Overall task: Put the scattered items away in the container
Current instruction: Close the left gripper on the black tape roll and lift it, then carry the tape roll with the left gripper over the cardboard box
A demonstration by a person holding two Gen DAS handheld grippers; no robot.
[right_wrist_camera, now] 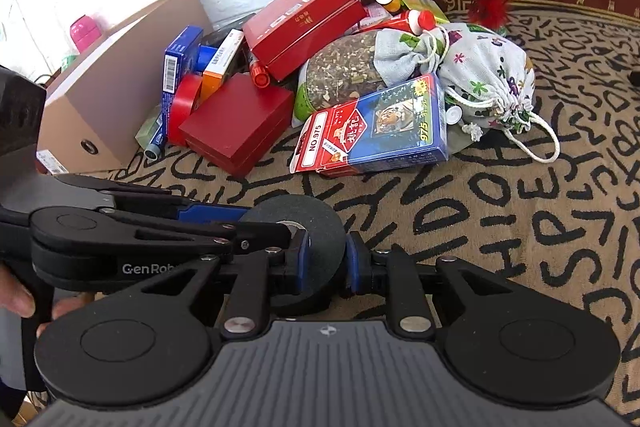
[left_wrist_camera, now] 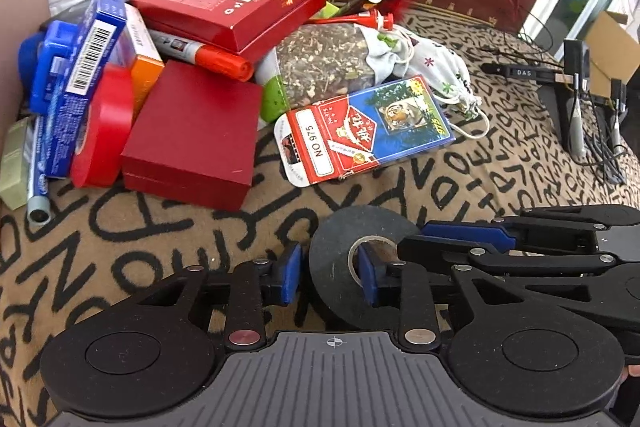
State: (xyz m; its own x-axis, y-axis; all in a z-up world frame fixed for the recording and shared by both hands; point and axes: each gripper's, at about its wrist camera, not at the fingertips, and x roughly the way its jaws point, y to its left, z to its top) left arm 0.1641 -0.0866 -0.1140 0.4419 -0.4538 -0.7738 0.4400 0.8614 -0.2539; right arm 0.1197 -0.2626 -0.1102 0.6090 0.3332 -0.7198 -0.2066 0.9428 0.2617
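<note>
A black roll of tape (left_wrist_camera: 344,259) stands on edge on the patterned cloth, and both grippers are at it. In the left wrist view my left gripper (left_wrist_camera: 330,275) has one pad outside the roll and one inside its hole, with a small gap on the left side. In the right wrist view my right gripper (right_wrist_camera: 328,259) is shut on the same black tape roll (right_wrist_camera: 316,227), one pad on each side of its wall. The left gripper's arm (right_wrist_camera: 140,227) comes in from the left there. The cardboard box (right_wrist_camera: 116,83) stands at the left.
A pile lies behind: red boxes (left_wrist_camera: 192,131), a red tape roll (left_wrist_camera: 106,123), blue boxes (left_wrist_camera: 86,75), an orange marker (left_wrist_camera: 216,57), a card pack (left_wrist_camera: 360,131), a herb pouch (left_wrist_camera: 324,63), a drawstring bag (right_wrist_camera: 488,75), feathers. Cables and a stand (left_wrist_camera: 576,95) lie at right.
</note>
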